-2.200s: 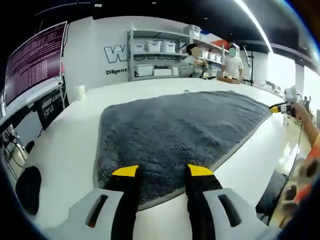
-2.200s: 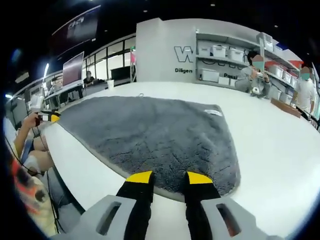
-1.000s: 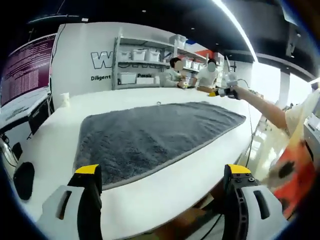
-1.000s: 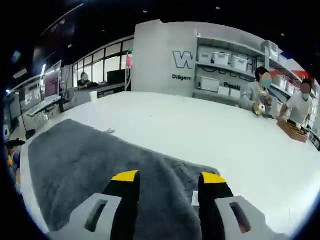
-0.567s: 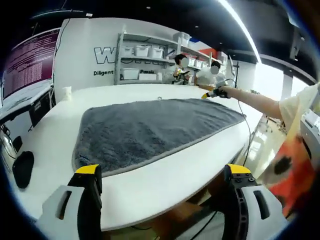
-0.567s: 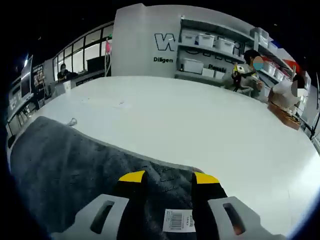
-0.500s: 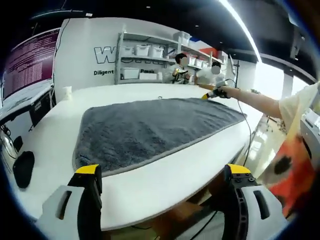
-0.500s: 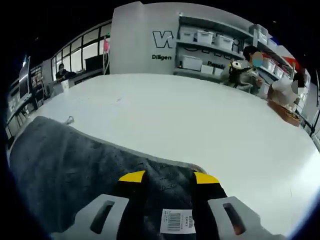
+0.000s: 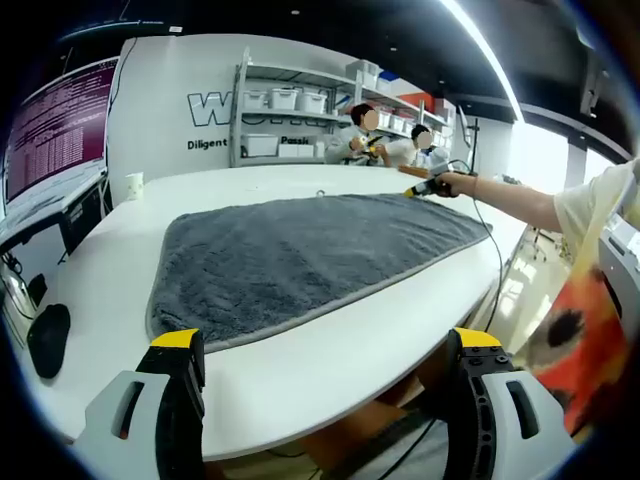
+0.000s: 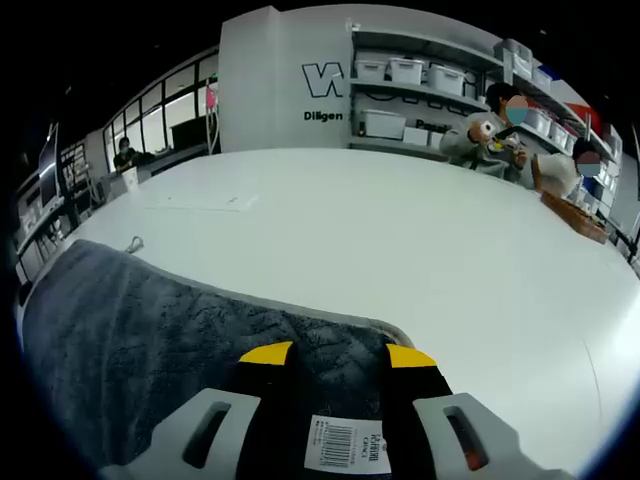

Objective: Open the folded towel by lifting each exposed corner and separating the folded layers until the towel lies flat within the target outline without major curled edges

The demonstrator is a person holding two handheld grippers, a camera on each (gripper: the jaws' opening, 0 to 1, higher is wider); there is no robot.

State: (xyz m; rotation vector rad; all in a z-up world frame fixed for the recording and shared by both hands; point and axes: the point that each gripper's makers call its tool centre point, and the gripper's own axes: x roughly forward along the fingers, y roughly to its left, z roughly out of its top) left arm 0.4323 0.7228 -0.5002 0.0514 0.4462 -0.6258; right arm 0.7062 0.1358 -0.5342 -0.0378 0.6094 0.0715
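The towel (image 9: 300, 260) lay nearly flat – left gripper (image 9: 325, 345) spread wide, empty; right gripper (image 10: 338, 352) pinched its five-o'clock corner.

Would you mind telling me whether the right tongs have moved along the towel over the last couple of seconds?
Yes. The right tongs have gone from the towel's near edge to its far corner, where the white barcode label lies between the jaws, nearer the shelving.

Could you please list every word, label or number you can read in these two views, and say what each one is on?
"W": large letter on the white wall, the rest cut off by shelving.
"Diligen": small print on that wall, below the letter.
Barcode tag on the grey towel: print too small to read.
Screen with text lines: too blurred to read.
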